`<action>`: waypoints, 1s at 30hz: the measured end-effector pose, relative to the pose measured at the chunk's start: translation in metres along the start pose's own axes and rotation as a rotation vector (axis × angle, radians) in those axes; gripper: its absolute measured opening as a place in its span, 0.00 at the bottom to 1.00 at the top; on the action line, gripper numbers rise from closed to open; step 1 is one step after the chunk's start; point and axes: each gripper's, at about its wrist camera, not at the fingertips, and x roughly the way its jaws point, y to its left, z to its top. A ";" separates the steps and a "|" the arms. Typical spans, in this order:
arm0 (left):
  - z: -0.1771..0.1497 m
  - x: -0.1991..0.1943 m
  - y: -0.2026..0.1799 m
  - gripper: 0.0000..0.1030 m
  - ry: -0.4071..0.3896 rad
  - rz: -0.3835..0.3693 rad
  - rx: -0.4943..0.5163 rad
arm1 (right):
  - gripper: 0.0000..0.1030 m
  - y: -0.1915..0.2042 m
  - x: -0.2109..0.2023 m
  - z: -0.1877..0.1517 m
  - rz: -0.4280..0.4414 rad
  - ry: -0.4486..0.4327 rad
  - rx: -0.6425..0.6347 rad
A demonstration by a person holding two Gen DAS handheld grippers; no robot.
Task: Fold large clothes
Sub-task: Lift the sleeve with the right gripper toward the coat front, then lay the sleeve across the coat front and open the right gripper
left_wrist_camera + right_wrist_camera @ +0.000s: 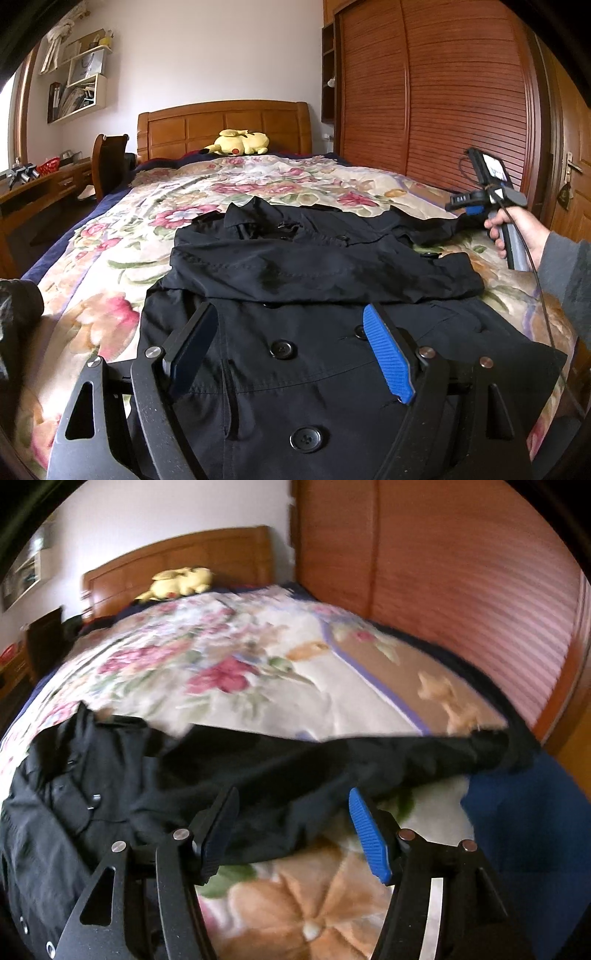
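Observation:
A black double-breasted coat lies face up on the floral bedspread, with one sleeve folded across its chest. My left gripper hovers open over the coat's buttoned front with nothing between its blue pads. At the right a hand holds the right gripper's body above the other sleeve. In the right wrist view, which is blurred, my right gripper stands open. That black sleeve lies stretched out to the right on the bedspread just beyond and under its fingers, and the pads do not press it.
A yellow plush toy rests by the wooden headboard. A slatted wooden wardrobe runs along the bed's right side. A desk and chair stand at the left. A dark bundle sits at the left edge.

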 end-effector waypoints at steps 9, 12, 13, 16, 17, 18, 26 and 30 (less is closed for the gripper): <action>0.000 0.002 0.001 0.80 0.006 0.004 0.010 | 0.10 -0.025 0.059 0.009 0.042 0.068 0.128; 0.000 0.005 0.000 0.80 0.013 0.013 0.020 | 0.03 -0.019 0.062 0.015 0.041 0.029 0.065; 0.000 0.005 0.001 0.80 0.014 0.014 0.019 | 0.03 -0.018 0.058 0.015 0.040 0.003 0.050; 0.000 0.005 0.002 0.80 0.013 0.014 0.010 | 0.02 -0.002 0.037 0.023 0.040 -0.077 -0.022; 0.000 0.005 0.002 0.80 0.011 0.014 0.010 | 0.02 0.006 0.027 0.025 0.047 -0.103 -0.052; 0.000 0.004 0.000 0.80 0.009 0.014 0.012 | 0.02 0.013 0.017 0.026 0.060 -0.130 -0.079; -0.001 -0.001 0.000 0.80 -0.002 0.017 0.008 | 0.02 0.083 -0.061 0.010 0.257 -0.224 -0.243; -0.001 -0.004 0.004 0.80 -0.007 0.022 0.002 | 0.02 0.116 -0.086 -0.020 0.349 -0.207 -0.331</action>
